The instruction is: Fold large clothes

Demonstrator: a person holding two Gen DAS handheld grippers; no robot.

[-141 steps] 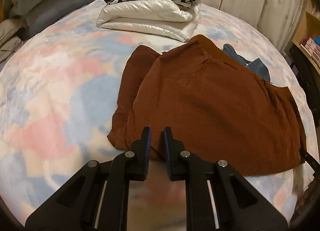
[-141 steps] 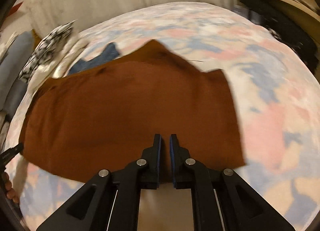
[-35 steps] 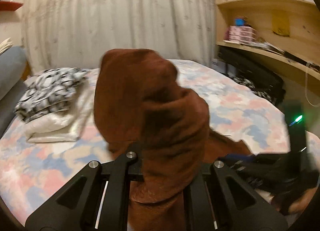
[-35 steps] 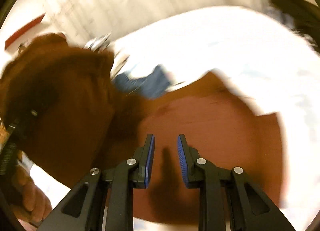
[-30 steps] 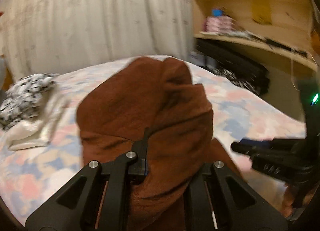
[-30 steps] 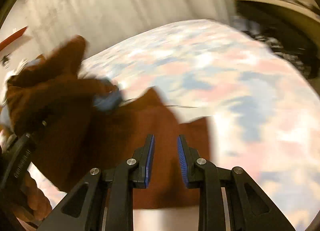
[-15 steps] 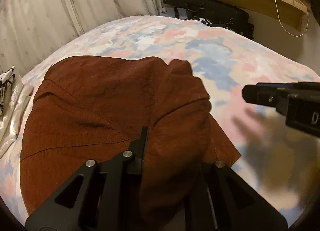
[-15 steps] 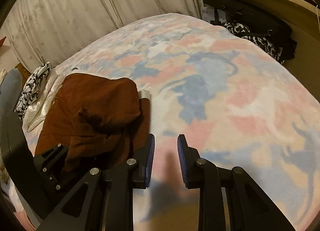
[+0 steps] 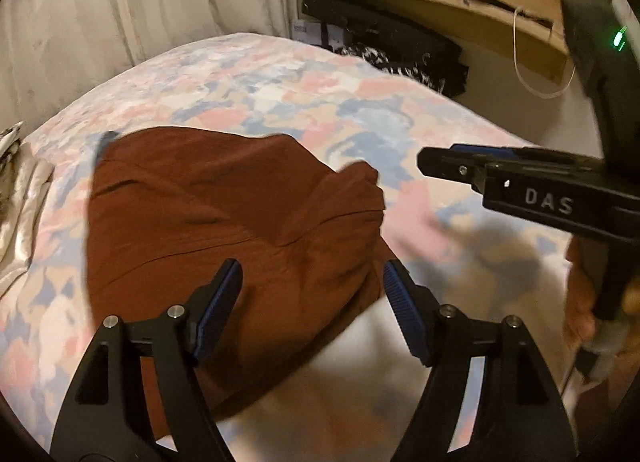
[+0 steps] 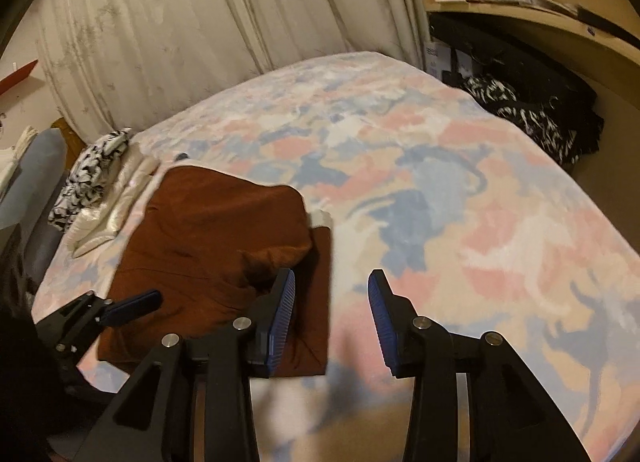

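Observation:
A rust-brown garment [image 9: 224, 222] lies folded over on the pastel patchwork bedspread [image 9: 280, 82]; it also shows in the right wrist view [image 10: 212, 238], with a bunched fold near its right edge. My left gripper [image 9: 312, 282] is open and empty just above the garment's near part. My right gripper [image 10: 332, 294] is open and empty over the bedspread [image 10: 440, 190], just right of the garment. The right gripper also shows in the left wrist view [image 9: 436, 162] at the right, and one blue pad of the left gripper's fingers [image 10: 132, 306] in the right wrist view.
A stack of folded clothes [image 10: 96, 186], black-and-white on top of shiny white, lies beyond the garment, beside grey pillows [image 10: 32, 182]. A curtain [image 10: 200, 22] hangs behind the bed. A wooden shelf [image 10: 520, 10] and dark bags [image 10: 532, 102] stand to the right.
The left gripper carried the bunched garment over, laid it down folded and opened, letting it go. The right gripper also opened wider and drew back to the right of the garment.

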